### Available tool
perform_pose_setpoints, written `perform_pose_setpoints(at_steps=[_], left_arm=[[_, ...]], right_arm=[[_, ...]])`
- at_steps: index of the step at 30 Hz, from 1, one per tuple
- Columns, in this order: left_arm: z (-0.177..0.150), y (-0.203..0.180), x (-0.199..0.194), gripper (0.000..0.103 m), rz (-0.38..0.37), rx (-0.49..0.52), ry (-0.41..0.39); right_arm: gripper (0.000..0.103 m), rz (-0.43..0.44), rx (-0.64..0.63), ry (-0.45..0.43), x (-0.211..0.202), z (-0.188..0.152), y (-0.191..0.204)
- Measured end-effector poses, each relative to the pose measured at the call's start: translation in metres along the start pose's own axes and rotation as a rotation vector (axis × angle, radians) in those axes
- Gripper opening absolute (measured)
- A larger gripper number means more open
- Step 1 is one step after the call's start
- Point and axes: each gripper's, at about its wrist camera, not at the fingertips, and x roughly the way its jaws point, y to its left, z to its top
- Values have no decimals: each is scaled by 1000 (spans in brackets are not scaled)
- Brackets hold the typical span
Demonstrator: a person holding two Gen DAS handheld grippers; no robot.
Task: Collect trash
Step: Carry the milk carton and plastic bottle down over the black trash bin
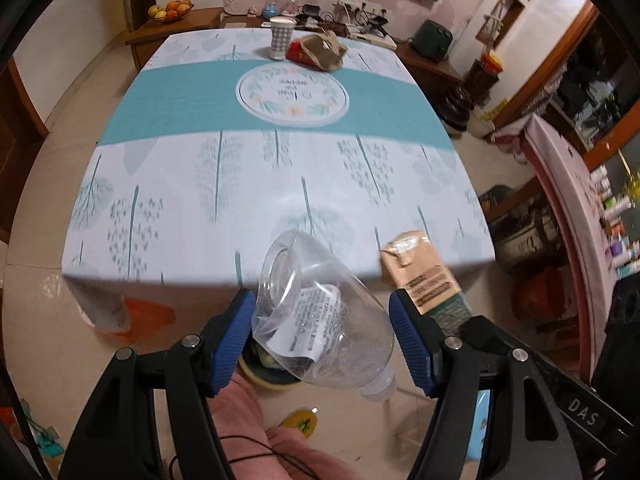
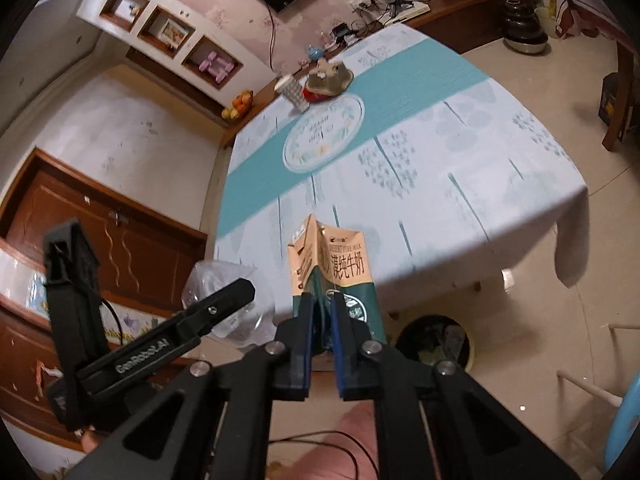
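A crumpled clear plastic bottle with a white label hangs tilted in the air, and my left gripper is shut on it with both blue pads against its sides. To its right a tan and green milk carton is held up beside the table edge. In the right wrist view my right gripper is shut on the lower end of that milk carton, pinching it flat. The bottle shows to the left there, behind a black finger of the left gripper. Below on the floor stands a dark trash bin with a yellowish rim.
The table wears a white and teal cloth. At its far end stand a checked cup and a red and brown bundle. A pink-clad limb, a yellow slipper and a blue stool are below.
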Motion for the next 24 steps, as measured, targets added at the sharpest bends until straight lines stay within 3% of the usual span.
perform_pose_setpoints(at_steps=[10, 15, 24], left_arm=[[-46, 5, 29, 67, 22, 53, 82], [-70, 19, 81, 67, 30, 87, 157], [-98, 40, 192, 68, 62, 163, 201]], right_arm=[[8, 14, 52, 91, 24, -52, -20], [8, -26, 137, 146, 61, -72, -52], [8, -113, 289, 196, 150, -108, -127]])
